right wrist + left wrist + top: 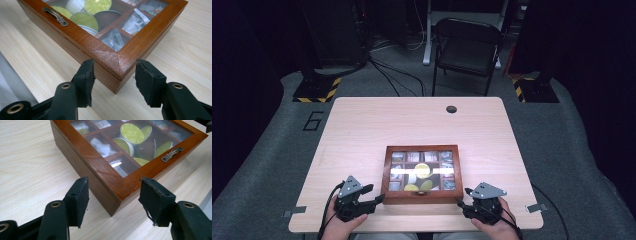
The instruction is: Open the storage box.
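Observation:
A brown wooden box (421,148) with a glass lid lies closed near the table's front edge. Through the lid I see green-topped capsules (132,132) in the middle and sachets in the side compartments. A metal handle (172,153) sits on its front rim. My left gripper (374,194) stands at the box's near left corner (115,202), which lies between its jaws with a gap on both sides. My right gripper (462,197) straddles the near right corner (117,65) in the same way. The pads press on nothing.
The light wooden table (412,120) has a cable hole (451,109) at the back. A black folding chair (467,42) stands beyond the far edge. Hands hold both grippers at the table's front edge.

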A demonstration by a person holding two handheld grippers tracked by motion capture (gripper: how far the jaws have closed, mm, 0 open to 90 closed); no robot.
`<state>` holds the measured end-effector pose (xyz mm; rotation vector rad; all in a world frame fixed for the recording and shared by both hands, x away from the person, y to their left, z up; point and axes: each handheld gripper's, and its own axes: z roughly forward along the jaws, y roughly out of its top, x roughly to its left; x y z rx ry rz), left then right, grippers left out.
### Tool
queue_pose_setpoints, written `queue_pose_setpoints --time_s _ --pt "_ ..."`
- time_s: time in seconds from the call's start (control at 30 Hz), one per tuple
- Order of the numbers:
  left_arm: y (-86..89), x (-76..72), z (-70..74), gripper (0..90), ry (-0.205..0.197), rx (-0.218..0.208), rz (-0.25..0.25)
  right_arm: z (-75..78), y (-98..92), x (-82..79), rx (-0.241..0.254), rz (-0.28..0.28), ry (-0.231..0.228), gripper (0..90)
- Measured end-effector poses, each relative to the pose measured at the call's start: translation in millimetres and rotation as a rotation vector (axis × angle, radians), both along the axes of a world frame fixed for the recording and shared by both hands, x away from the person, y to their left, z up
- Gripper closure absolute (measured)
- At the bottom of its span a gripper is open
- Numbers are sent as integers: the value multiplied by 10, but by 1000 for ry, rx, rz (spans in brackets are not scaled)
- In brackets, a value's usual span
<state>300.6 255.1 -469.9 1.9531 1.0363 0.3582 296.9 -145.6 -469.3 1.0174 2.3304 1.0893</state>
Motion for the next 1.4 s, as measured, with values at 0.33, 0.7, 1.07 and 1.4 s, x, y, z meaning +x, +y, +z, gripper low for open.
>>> queue_pose_setpoints --time_s 0.33,0.7,1.07,1.4 --pt "-78 9 -75 416 27 31 -34 -81 -79 98 46 -12 66 493" --pt "-149 28 -155 433 43 67 -64 -152 -24 144 -9 38 60 525" --pt "-144 51 -186 495 58 73 -58 -161 -11 152 -24 34 52 554" --pt "-155 57 -176 490 56 74 -63 -154 -7 161 -23 41 42 555"
